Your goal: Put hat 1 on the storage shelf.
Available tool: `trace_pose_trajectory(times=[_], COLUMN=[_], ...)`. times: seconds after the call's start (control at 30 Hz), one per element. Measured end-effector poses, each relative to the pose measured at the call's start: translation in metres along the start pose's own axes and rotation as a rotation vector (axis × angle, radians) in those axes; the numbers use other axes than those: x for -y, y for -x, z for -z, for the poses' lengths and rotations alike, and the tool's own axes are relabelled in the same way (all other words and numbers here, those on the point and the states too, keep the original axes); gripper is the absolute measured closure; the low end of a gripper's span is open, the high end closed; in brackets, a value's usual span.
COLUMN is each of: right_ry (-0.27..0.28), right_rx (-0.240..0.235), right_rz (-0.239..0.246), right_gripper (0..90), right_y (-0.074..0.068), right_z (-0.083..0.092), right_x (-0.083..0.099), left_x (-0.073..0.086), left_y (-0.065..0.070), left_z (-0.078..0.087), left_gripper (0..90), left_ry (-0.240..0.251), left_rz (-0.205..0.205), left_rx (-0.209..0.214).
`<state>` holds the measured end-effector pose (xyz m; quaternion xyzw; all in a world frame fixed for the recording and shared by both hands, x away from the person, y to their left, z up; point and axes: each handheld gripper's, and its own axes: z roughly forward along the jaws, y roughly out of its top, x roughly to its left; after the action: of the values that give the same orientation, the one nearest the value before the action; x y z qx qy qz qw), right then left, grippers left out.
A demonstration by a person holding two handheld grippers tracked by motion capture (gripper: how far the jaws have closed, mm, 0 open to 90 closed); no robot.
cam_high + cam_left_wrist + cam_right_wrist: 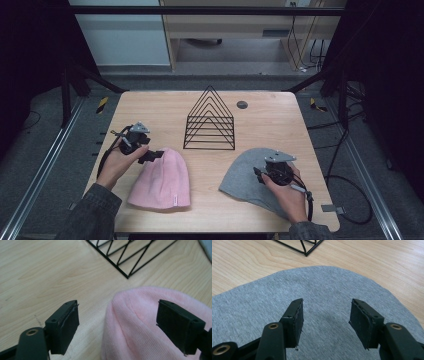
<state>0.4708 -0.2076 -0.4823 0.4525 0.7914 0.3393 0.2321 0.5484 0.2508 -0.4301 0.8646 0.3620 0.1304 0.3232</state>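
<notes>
A pink knit beanie [162,181] lies flat on the wooden table [150,107] at front left. My left gripper [154,154] hovers at its top left edge, open. In the left gripper view the pink beanie [140,322] lies below and between the two wide-apart black pads [65,326], with neither pad pressing it. A grey beanie [242,177] lies at front right. My right gripper [259,175] is over its middle, open. In the right gripper view the grey beanie [324,302] spreads under the parted pads [295,320].
A black wire triangular rack [210,122] stands at the table's centre, behind both beanies. A small dark round disc [242,104] sits near the back right. Cables trail from both grippers over the person's hands.
</notes>
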Motion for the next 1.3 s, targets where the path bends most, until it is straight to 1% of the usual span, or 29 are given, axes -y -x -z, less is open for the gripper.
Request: trace_pose_trajectory(times=[0.07,0.1,0.13,0.17,0.23,0.3,0.37,0.43,0.47,0.53,0.57,0.6,0.63,0.67,0.73,0.77,0.8,0.87,0.9,0.93,0.97,1.0,1.03,1.07,1.13,1.17,1.2,1.3], right_ry=[-0.010,-0.010,-0.017,-0.031,-0.041,-0.037,-0.039,-0.043,-0.043,-0.050,-0.050,-0.049,-0.053,-0.057,-0.060,-0.064,-0.065,-0.070,-0.070,-0.071,-0.074,-0.074,-0.074,-0.073,-0.072,-0.072,-0.074,-0.067], right_rx=[0.002,0.002,0.008,0.013,0.010,0.007,0.005,0.004,0.004,0.003,0.003,0.001,-0.002,-0.008,-0.005,-0.007,-0.008,-0.008,-0.008,-0.009,-0.010,-0.010,-0.010,-0.007,-0.008,-0.008,-0.008,-0.008], right_rz=[-0.015,-0.015,-0.019,-0.034,-0.033,-0.035,-0.034,-0.030,-0.030,-0.030,-0.030,-0.030,-0.028,-0.035,-0.030,-0.030,-0.031,-0.028,-0.028,-0.027,-0.023,-0.021,-0.021,-0.019,-0.022,-0.022,-0.019,-0.023], right_gripper=[40.6,40.6,37.8,31.2,28.0,28.1,29.5,30.4,30.4,31.7,31.7,32.0,32.3,32.3,32.3,32.3,32.2,32.1,32.1,32.0,31.8,31.8,31.8,31.8,31.6,31.6,31.3,31.3], right_y=[0.001,0.001,0.000,-0.001,-0.002,-0.004,-0.004,-0.004,-0.004,-0.004,-0.004,-0.004,-0.004,-0.005,-0.005,-0.005,-0.005,-0.006,-0.006,-0.006,-0.006,-0.006,-0.006,-0.006,-0.006,-0.006,-0.006,-0.006], right_z=[-0.001,-0.001,-0.002,-0.002,-0.002,-0.002,-0.002,-0.003,-0.003,-0.005,-0.005,-0.005,-0.005,-0.005,-0.006,-0.006,-0.006,-0.007,-0.007,-0.008,-0.008,-0.008,-0.008,-0.008,-0.008,-0.008,-0.008,-0.007], right_x=[0.000,0.000,-0.001,-0.002,-0.003,-0.002,-0.002,-0.002,-0.002,-0.003,-0.003,-0.003,-0.003,-0.003,-0.002,-0.003,-0.003,-0.003,-0.003,-0.003,-0.003,-0.003,-0.003,-0.003,-0.003,-0.003,-0.003,-0.004], left_x=[0.002,0.002,0.002,0.002,0.002,0.002,0.002,0.004,0.004,0.008,0.008,0.010,0.012,0.012,0.012,0.013,0.013,0.013,0.013,0.014,0.014,0.014,0.014,0.013,0.013,0.013,0.012,0.011], left_y=[0.003,0.003,0.004,0.004,0.004,0.005,0.006,0.005,0.005,0.000,0.000,-0.001,-0.001,0.000,0.004,0.005,0.006,0.009,0.009,0.010,0.012,0.013,0.013,0.015,0.017,0.018,0.021,0.025], left_z=[-0.001,-0.001,0.000,0.001,0.002,0.002,-0.002,-0.008,-0.008,-0.021,-0.021,-0.026,-0.032,-0.034,-0.038,-0.039,-0.040,-0.043,-0.043,-0.045,-0.046,-0.045,-0.045,-0.045,-0.044,-0.044,-0.043,-0.037], left_gripper=[16.8,16.8,16.8,17.2,18.5,21.6,24.6,27.3,28.8,29.9,29.9,29.9,29.8,29.7,30.2,30.8,32.1,35.8,38.3,38.3,45.8,48.5,54.0,58.0,65.3,65.3,71.4,75.7], left_ry=[-0.006,-0.006,-0.004,-0.006,0.006,0.006,0.000,-0.015,-0.015,-0.044,-0.044,-0.052,-0.066,-0.069,-0.084,-0.084,-0.089,-0.104,-0.104,-0.112,-0.115,-0.118,-0.118,-0.125,-0.130,-0.133,-0.134,-0.122], left_rz=[-0.007,-0.007,-0.006,-0.005,0.011,0.011,0.012,0.011,0.011,0.024,0.024,0.037,0.037,0.036,0.016,0.017,0.009,0.000,0.000,-0.006,-0.008,-0.008,-0.008,-0.021,-0.025,-0.021,-0.027,-0.030], left_rx=[-0.008,-0.008,-0.014,-0.024,-0.031,-0.030,-0.041,-0.039,-0.039,-0.028,-0.028,-0.008,0.010,0.014,0.026,0.029,0.039,0.063,0.063,0.077,0.089,0.095,0.095,0.100,0.103,0.110,0.095,0.061])
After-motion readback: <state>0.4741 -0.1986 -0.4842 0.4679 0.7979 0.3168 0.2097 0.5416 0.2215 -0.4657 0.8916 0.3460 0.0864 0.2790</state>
